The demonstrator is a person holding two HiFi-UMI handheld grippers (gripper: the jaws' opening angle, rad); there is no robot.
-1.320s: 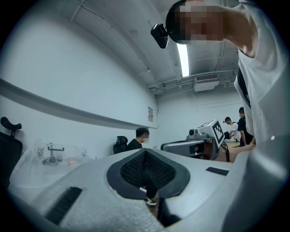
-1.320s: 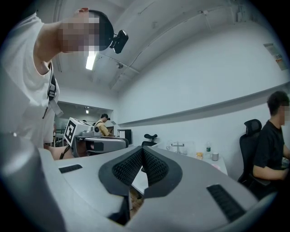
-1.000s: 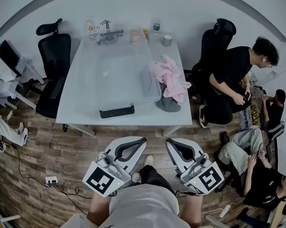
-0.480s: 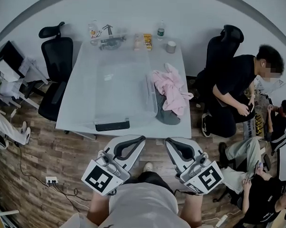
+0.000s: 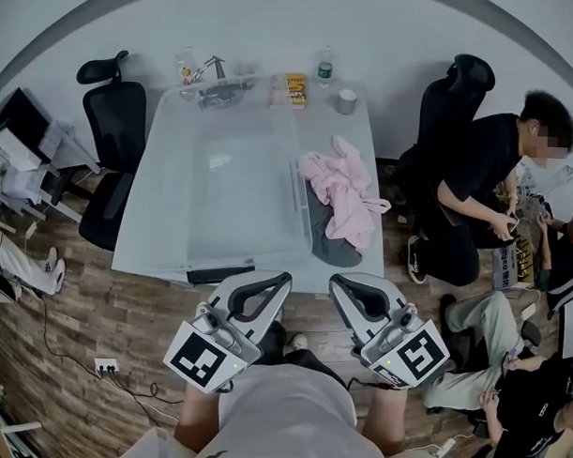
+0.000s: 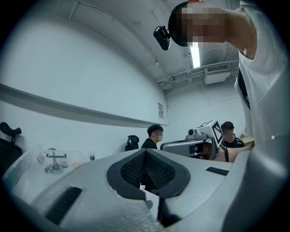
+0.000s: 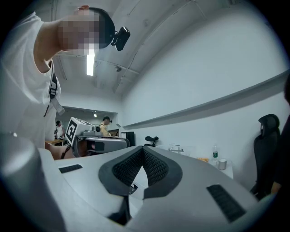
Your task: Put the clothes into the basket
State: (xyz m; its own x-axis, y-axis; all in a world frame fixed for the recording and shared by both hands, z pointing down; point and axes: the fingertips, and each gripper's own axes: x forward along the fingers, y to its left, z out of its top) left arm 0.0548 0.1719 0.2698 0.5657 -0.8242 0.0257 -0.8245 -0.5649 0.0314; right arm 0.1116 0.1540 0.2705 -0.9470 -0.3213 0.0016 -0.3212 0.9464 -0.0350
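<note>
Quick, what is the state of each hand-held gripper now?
Left hand-held gripper: closed, holding nothing.
Right hand-held gripper: closed, holding nothing.

A white table point(image 5: 164, 238) stands on a dark wood-plank floor point(image 5: 96, 311), its far edge close to a plain pale wall point(image 5: 275, 26). A grey band point(image 6: 68, 108) runs level along that wall. One black office chair point(image 5: 109, 142) sits beside the table's left edge, and another black chair point(image 5: 449, 98) sits off its far right corner. A power strip point(image 5: 104, 365) lies on the floor. Overhead, a ceiling strip light point(image 6: 195, 50) glows.
</note>
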